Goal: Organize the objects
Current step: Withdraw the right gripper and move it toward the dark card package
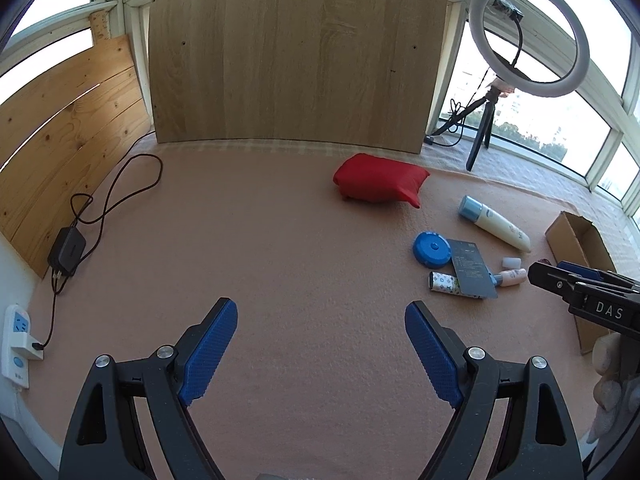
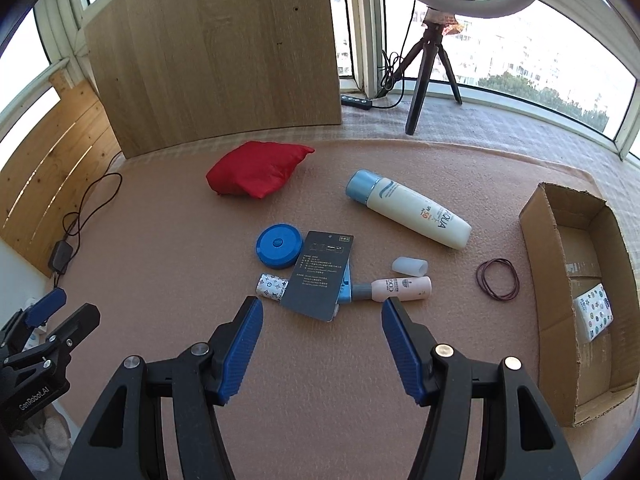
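Observation:
Several small items lie on the pink mat: a red pouch (image 2: 256, 174), a cream sunscreen bottle (image 2: 412, 210) with a blue cap, a round blue tape measure (image 2: 279, 247), a dark card package (image 2: 320, 276), a patterned tube (image 2: 272, 285), a pink mini bottle (image 2: 400, 289), a clear cap (image 2: 409, 266) and rubber bands (image 2: 498, 279). My right gripper (image 2: 322, 306) is open just short of the card package, empty. My left gripper (image 1: 320, 312) is open over bare mat, left of the cluster. An open cardboard box (image 2: 548, 264) at the right holds a printed tissue pack (image 2: 594, 312).
A wooden board (image 1: 296, 52) stands upright at the back. A ring light on a tripod (image 1: 524, 36) stands back right by the windows. A black adapter (image 1: 66, 250) with cable and a white power strip (image 1: 16, 344) sit at the left edge.

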The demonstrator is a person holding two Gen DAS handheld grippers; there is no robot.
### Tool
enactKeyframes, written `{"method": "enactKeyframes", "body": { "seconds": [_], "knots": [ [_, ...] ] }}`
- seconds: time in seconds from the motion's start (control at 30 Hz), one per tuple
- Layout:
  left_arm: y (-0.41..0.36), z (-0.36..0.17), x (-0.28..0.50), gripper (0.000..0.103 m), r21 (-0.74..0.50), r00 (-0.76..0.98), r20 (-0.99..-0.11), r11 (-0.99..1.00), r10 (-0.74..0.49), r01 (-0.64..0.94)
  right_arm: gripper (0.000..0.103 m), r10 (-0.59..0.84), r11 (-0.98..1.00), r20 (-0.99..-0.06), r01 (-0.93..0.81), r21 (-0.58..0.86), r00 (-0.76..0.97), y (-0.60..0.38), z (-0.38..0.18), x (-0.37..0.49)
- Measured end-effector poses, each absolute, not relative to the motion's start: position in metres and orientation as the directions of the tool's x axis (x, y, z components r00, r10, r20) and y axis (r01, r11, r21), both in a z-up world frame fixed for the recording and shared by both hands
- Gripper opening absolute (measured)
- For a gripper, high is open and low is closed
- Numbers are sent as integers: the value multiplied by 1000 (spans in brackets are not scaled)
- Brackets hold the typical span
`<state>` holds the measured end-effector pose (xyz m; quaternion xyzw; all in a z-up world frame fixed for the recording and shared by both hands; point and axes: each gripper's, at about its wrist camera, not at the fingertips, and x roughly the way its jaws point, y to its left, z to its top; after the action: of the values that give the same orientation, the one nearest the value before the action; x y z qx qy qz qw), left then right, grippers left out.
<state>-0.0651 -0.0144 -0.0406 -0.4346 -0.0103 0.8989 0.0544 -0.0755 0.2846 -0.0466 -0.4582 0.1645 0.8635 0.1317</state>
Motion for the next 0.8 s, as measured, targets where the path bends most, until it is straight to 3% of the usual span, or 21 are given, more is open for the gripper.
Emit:
{"method": "enactKeyframes", "body": {
  "seconds": [0.8],
  "knots": [
    [10, -55, -105, 88, -50, -581, -803, -987, 132, -155, 58, 101, -872, -861, -461, 165, -498, 341, -56, -66]
  ]
}}
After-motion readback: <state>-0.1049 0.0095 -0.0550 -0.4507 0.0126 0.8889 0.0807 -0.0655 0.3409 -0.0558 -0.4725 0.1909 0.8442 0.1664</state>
